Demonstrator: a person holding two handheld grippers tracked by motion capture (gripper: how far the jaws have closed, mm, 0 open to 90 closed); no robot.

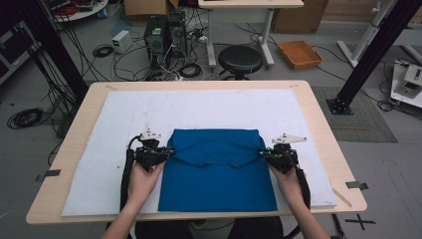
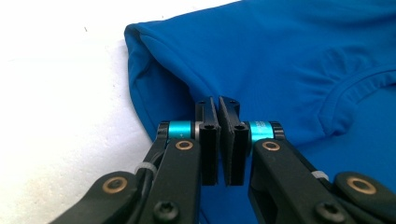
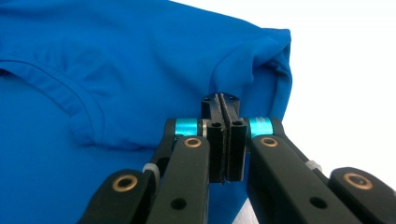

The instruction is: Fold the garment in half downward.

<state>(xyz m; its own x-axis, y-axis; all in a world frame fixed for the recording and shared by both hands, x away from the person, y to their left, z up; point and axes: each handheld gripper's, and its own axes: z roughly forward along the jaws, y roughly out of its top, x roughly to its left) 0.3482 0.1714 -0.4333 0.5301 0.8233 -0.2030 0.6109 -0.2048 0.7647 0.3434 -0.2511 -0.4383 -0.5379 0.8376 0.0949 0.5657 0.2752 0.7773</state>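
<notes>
A blue shirt (image 1: 217, 169) lies folded on the white mat (image 1: 124, 114), its top part turned down so the collar (image 1: 217, 162) faces me. My left gripper (image 1: 170, 149) is shut on the shirt's left edge at the fold. In the left gripper view the jaws (image 2: 219, 100) pinch a ridge of blue shirt (image 2: 289, 60) cloth. My right gripper (image 1: 261, 152) is shut on the right edge at the same height. In the right gripper view its jaws (image 3: 220, 96) clamp a bunched fold of the shirt (image 3: 116, 60).
The mat covers a wooden table (image 1: 318, 124), with bare mat behind and to both sides of the shirt. Beyond the table stand a black stool (image 1: 240, 59), computer towers (image 1: 164, 35) with cables, and an orange tray (image 1: 299, 54) on the floor.
</notes>
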